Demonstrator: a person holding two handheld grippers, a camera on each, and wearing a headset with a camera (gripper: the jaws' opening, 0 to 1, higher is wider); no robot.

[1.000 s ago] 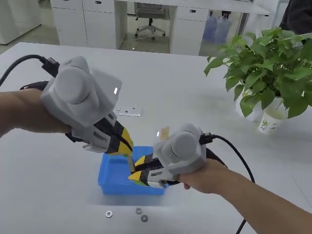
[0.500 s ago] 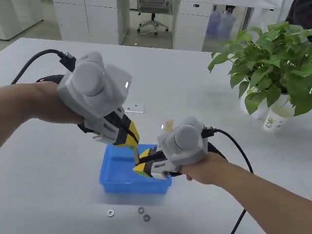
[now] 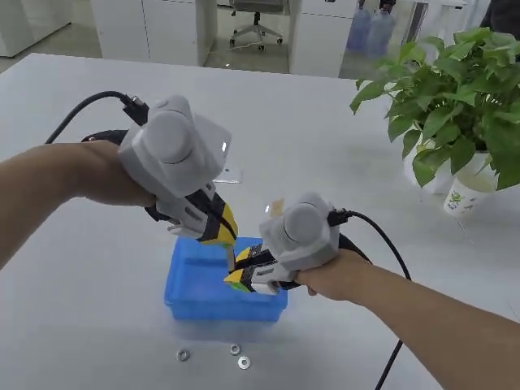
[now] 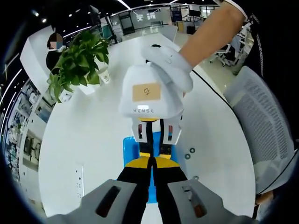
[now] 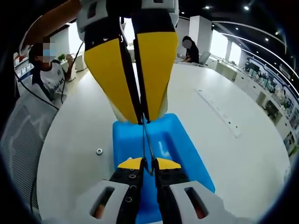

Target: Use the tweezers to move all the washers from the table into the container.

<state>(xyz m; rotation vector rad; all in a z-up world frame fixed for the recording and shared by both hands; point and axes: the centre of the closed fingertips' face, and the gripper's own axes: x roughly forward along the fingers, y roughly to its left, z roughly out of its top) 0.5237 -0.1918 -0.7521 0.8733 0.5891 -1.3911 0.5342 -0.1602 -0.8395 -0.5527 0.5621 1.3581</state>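
A thin metal tweezers runs between both grippers above the blue container. My left gripper comes down from the upper left, its yellow jaws shut on the tweezers' top end. My right gripper points left over the container's right side and is shut on the lower end. In the right gripper view the right gripper faces the left gripper over the container. Three washers lie on the white table in front of the container; one washer lies beside it.
A potted green plant stands at the table's right. A white power strip lies behind the grippers. Black cables trail from both grippers. People sit at the table's far side in the right gripper view.
Both grippers stay joined on the tweezers over the container. The left gripper has shifted a little to the right, and the head camera has tilted.
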